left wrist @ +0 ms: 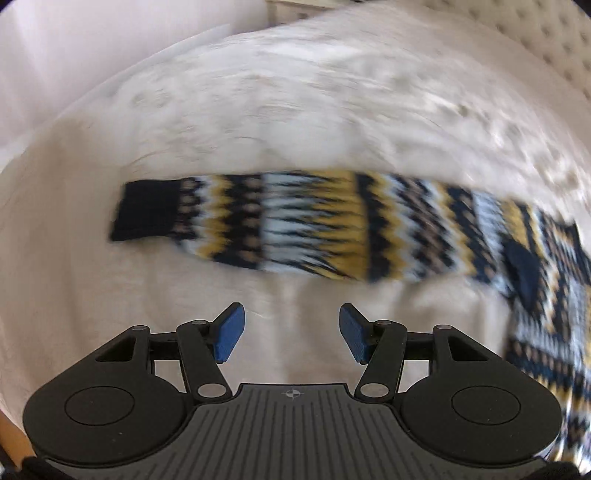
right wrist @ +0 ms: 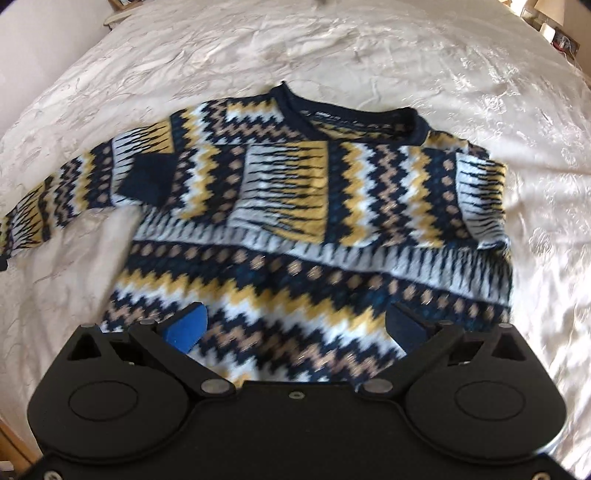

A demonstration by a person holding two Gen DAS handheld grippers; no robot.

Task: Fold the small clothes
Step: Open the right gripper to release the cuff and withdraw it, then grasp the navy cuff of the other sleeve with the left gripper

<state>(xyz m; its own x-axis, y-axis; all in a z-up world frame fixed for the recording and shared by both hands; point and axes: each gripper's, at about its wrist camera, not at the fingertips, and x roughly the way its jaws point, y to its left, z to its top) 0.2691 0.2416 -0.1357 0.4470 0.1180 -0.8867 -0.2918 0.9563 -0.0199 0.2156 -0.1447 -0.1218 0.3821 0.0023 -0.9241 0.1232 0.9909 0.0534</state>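
A knitted sweater [right wrist: 295, 229] in navy, yellow, white and tan zigzags lies flat on the white bedspread [right wrist: 406, 55], neck away from me. One sleeve is folded across the chest, its navy cuff [right wrist: 147, 177] near the far shoulder. The other sleeve [left wrist: 295, 229] stretches out sideways, blurred, and ends in a navy cuff [left wrist: 147, 210]. My left gripper [left wrist: 291, 317] hovers open over bare bedspread just short of that sleeve, nothing between its blue pads [left wrist: 231, 332]. My right gripper [right wrist: 297, 321] hangs open above the sweater's lower body, holding nothing.
The bedspread [left wrist: 258, 92] is wrinkled and reaches the bed's left edge, where a pale wall [left wrist: 55, 44] stands. A tufted headboard [left wrist: 546, 37] is at the upper right. Small items sit on a stand [right wrist: 554, 33] beside the bed. Wooden floor [left wrist: 14, 443] shows low on the left.
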